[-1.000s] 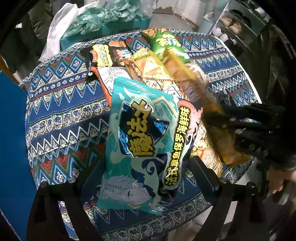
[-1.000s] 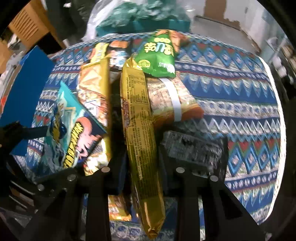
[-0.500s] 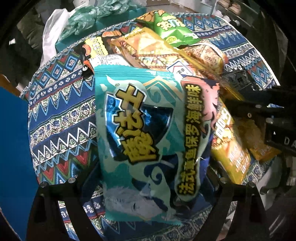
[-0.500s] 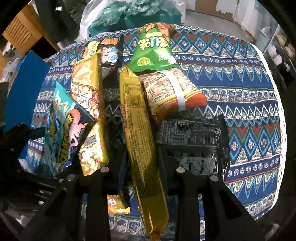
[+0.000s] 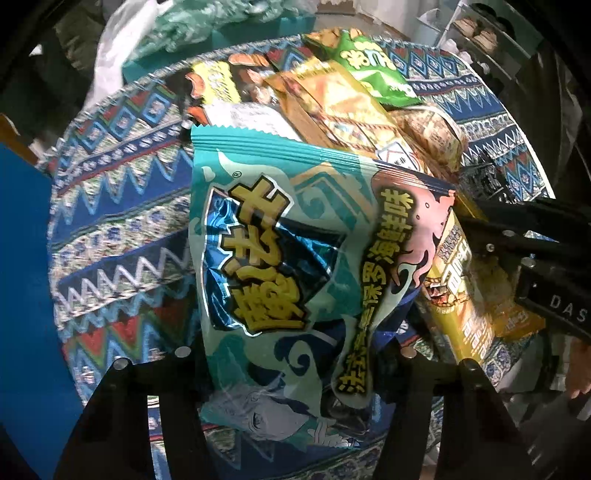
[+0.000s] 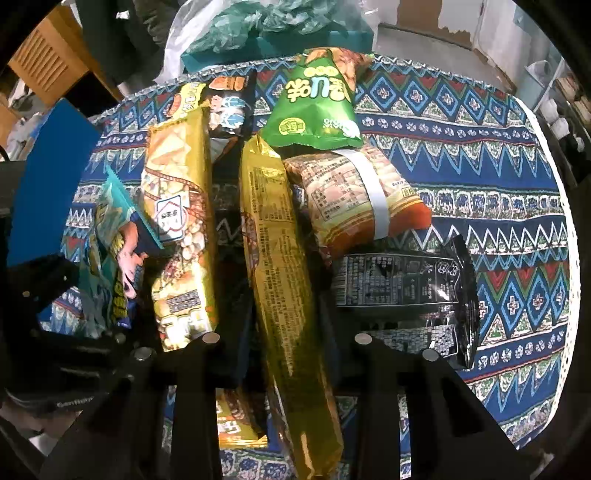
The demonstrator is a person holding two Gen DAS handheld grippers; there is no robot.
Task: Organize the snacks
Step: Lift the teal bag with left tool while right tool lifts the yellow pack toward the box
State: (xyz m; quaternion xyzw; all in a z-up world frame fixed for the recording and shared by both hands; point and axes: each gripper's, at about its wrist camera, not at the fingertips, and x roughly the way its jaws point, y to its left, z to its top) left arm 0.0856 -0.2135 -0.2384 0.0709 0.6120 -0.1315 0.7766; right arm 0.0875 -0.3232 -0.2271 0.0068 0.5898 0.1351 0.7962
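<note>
Over the patterned worktop [image 5: 122, 229], the left gripper [image 5: 295, 354], jaws just closing on the teal snack bag [image 5: 288, 266], should grip evenly, avoiding crushing, while the right gripper [image 6: 284, 347] clamps the gold packet [image 6: 284, 266].

Both tongs [image 5: 295, 354] [image 6: 286, 343] are matte black, with round silver screws and white lettering.

Round table [image 6: 480, 155] with patterned cloth; shelving [image 5: 476, 29] behind.
</note>
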